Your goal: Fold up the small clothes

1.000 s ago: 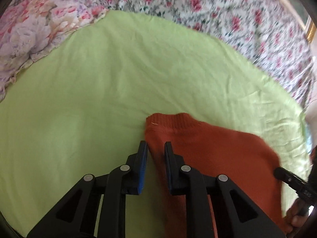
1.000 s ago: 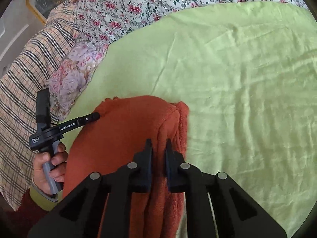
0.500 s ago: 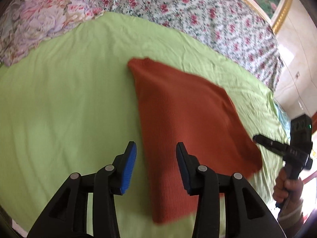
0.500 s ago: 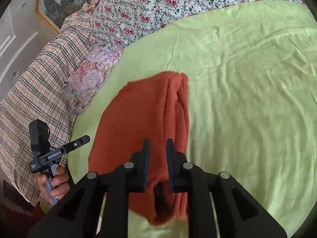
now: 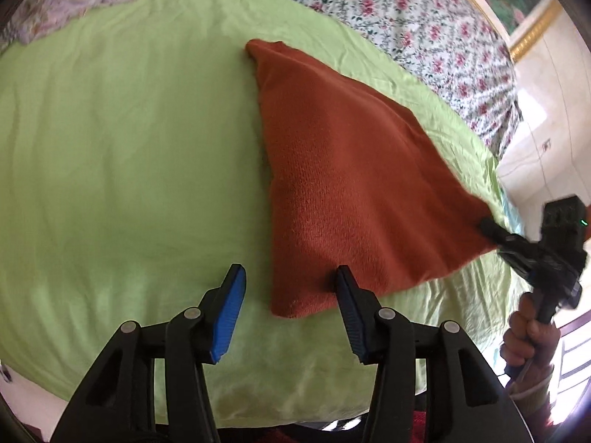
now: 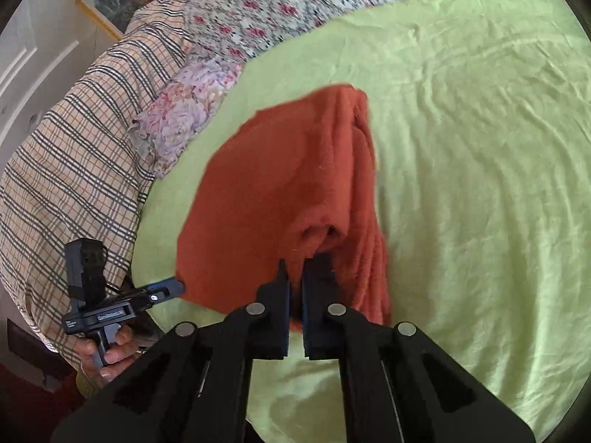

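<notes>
A rust-orange knitted garment (image 5: pixel 343 170) lies folded on a light green sheet (image 5: pixel 129 147). My left gripper (image 5: pixel 290 289) is open, its blue pads either side of the garment's near corner, holding nothing. My right gripper (image 6: pixel 295 277) is shut on the garment's (image 6: pixel 280 192) near edge, lifting a bunched fold. In the left wrist view the right gripper (image 5: pixel 491 229) pinches the garment's right corner. In the right wrist view the left gripper (image 6: pixel 173 288) sits by the garment's left corner.
A flowered bedcover (image 5: pixel 406 18) lies beyond the green sheet. A checked blanket (image 6: pixel 66 155) and a flowered pillow (image 6: pixel 181 122) lie at the left in the right wrist view. The bed's near edge (image 5: pixel 258 417) is just below the left gripper.
My left gripper has let go of the garment, opened wide and pulled back toward the near edge. My right gripper stays shut on the garment and has drawn it nearer.
</notes>
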### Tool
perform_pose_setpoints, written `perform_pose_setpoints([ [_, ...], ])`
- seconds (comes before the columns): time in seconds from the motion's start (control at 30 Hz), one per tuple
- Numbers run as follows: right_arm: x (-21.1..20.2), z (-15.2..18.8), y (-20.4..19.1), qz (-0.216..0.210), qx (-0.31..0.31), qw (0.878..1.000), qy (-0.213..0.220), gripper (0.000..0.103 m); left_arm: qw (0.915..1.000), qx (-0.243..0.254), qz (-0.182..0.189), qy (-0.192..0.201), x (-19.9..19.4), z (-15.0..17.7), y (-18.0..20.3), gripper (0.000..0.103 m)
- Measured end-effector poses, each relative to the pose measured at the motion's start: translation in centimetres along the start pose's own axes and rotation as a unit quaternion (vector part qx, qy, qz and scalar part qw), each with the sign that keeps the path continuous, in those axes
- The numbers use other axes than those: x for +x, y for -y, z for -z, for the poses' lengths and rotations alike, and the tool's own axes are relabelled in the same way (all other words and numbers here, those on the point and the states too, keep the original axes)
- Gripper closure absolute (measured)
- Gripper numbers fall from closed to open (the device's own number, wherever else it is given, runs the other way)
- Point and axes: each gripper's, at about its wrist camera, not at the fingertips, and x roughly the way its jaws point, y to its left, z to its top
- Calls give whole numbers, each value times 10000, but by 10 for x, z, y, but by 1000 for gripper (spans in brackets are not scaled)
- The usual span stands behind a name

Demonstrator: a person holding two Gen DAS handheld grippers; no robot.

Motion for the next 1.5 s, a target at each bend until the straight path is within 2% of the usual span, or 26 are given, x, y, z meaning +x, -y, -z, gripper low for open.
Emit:
perform_pose_setpoints([
  [0.03,-9,-3,-5,-184,-54,9996,188,98,9999,-23,-100,-53,3,-1,-1,59],
  [0.1,-14,-3,-9,-15,-195,9994,271,98,9998,-41,-155,-124,7,-3,-1,63],
  [0.17,-7,2,-2,579,-390,9975,107,98,9997,-35,-191,-153,9,-2,0,63],
  [0.23,12,15,17,1180,-396,9919,-271,98,9994,56,-296,-169,13,-2,4,63],
  [0.3,28,25,33,1476,-325,9873,-498,98,9990,137,-386,-182,15,-2,7,63],
  [0.4,27,25,44,1372,6,9895,-455,97,9986,252,-433,-158,10,-3,12,63],
  [0.43,24,22,43,1373,45,9894,-465,93,9987,301,-397,-92,3,-4,14,65],
  [0.47,17,18,42,1358,77,9899,-397,88,9987,355,-354,19,-5,-6,15,65],
  [0.6,-9,-7,28,1181,-10,9930,96,88,9972,586,5,459,-31,-22,24,65],
  [0.67,-7,-22,21,967,-62,9950,243,87,9951,743,173,624,-33,-35,35,65],
  [0.77,24,-45,3,672,-276,9971,226,87,9921,1000,262,712,-18,-54,51,65],
  [0.83,49,-55,-1,611,-268,9978,58,87,9922,1039,255,642,-2,-65,54,65],
  [0.93,77,-67,3,817,-221,9964,-41,88,9943,933,163,496,24,-79,49,67],
  [1.0,95,-73,17,1157,-116,9930,-205,88,9960,873,27,184,45,-85,39,78],
  [1.03,102,-73,25,1279,-97,9912,-319,93,9965,829,-72,4,58,-87,33,81],
  [1.07,111,-74,36,1389,-26,9892,-460,103,9969,789,27,25,62,-87,29,81],
  [1.17,115,-71,53,1059,236,9933,-408,103,9974,698,177,55,61,-86,24,82],
  [1.5,104,-64,50,1118,300,9930,-244,103,9979,600,112,218,45,-72,24,84],
])
